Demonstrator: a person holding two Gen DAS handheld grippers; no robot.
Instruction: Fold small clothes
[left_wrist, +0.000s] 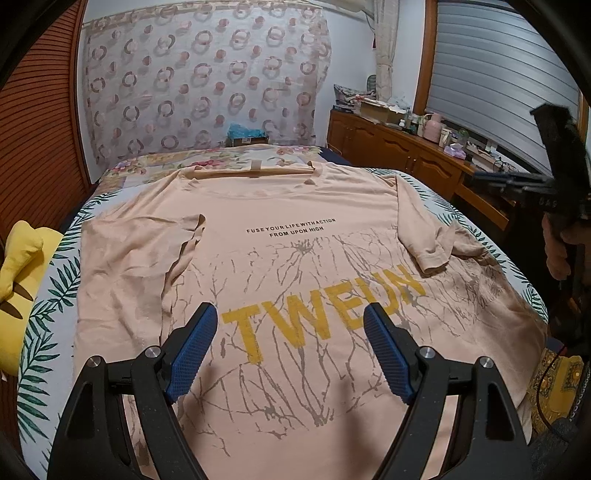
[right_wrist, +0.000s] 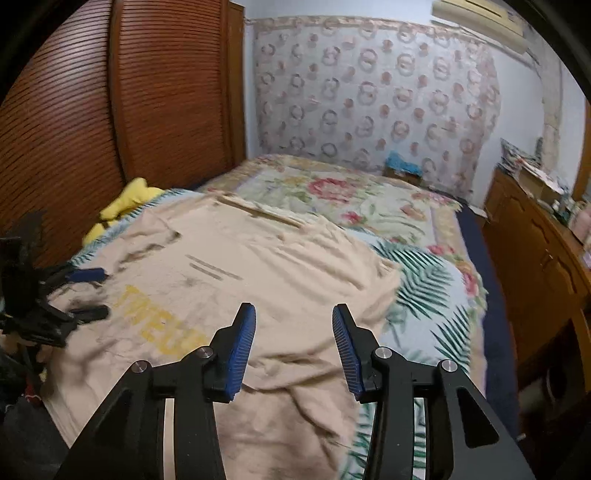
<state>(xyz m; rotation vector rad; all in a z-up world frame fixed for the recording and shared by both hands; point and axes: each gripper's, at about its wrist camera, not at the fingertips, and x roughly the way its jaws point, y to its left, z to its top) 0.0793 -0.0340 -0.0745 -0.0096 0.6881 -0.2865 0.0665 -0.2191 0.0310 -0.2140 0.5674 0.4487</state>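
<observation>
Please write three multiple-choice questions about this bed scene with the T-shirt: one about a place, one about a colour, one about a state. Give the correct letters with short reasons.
1. Where does the yellow plush toy lie?
A. On the shirt's chest
B. At the bed edge by the wooden slatted doors
C. On the dresser

2. What colour are the large letters on the peach T-shirt?
A. Yellow
B. Blue
C. Red

3. How stands the left gripper?
A. Shut on a sleeve
B. Shut on the hem
C. Open, holding nothing

Answers:
1. B: the toy sits off the shirt, next to the slatted doors.
2. A: the big print is yellow; only the small lines of text above are black.
3. C: its blue pads are wide apart, with the shirt lying flat beyond them. The right gripper is open as well.
</observation>
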